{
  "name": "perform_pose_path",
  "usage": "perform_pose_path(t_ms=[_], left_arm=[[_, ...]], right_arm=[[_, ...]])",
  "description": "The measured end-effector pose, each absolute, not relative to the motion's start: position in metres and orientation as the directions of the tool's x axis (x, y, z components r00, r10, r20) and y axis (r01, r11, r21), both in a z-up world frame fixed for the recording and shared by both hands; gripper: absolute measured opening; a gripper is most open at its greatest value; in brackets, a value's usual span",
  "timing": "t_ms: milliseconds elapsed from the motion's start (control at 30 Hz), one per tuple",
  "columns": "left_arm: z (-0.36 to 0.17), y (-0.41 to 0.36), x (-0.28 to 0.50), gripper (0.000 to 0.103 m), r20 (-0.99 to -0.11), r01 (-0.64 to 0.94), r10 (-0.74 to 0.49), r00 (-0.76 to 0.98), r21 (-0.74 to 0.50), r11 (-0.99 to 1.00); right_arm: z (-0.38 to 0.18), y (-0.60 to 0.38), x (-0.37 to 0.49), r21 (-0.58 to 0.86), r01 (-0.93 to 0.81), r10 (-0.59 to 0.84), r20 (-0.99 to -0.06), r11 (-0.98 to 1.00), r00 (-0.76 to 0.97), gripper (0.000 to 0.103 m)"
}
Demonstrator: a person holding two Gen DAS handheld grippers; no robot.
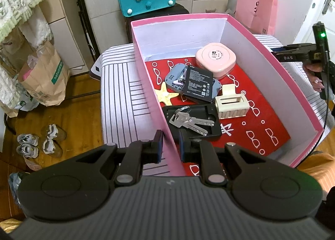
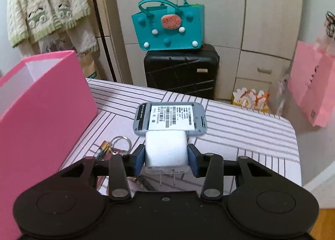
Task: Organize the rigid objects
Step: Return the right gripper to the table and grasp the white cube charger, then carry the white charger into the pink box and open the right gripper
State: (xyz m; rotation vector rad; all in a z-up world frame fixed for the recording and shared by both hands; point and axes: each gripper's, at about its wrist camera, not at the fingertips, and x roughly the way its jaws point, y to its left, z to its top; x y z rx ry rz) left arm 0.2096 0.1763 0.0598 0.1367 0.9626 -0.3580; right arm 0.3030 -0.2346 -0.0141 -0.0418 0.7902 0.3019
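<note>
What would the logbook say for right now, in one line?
left gripper: shut on pink box wall | right gripper: around white charger, grip unclear | keys: in box

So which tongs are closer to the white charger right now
Right. The right tongs straddle the white charger on the table, while the left tongs are clamped on the pink box wall.
</note>
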Motion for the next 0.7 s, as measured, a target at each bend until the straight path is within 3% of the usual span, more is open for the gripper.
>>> perform_pose_path(t_ms=[267, 700], left_arm=[[0.059, 0.180, 0.209, 0.015, -0.815, 0.364, -0.249, 0.523, -0.051, 0.930], [0.060, 0.183, 0.212, 0.016, -0.820, 0.379, -0.265, 0.508, -0.064, 0.923]], right_arm=[[0.018, -0.229, 0.266, 0.176, -0.279, 0.318, -0.714, 0.944, 0.624, 0.048], [0.085, -0.149, 0.208, 0.275, -0.489, 0.524, -0.692, 0.828, 0.497, 0.049]])
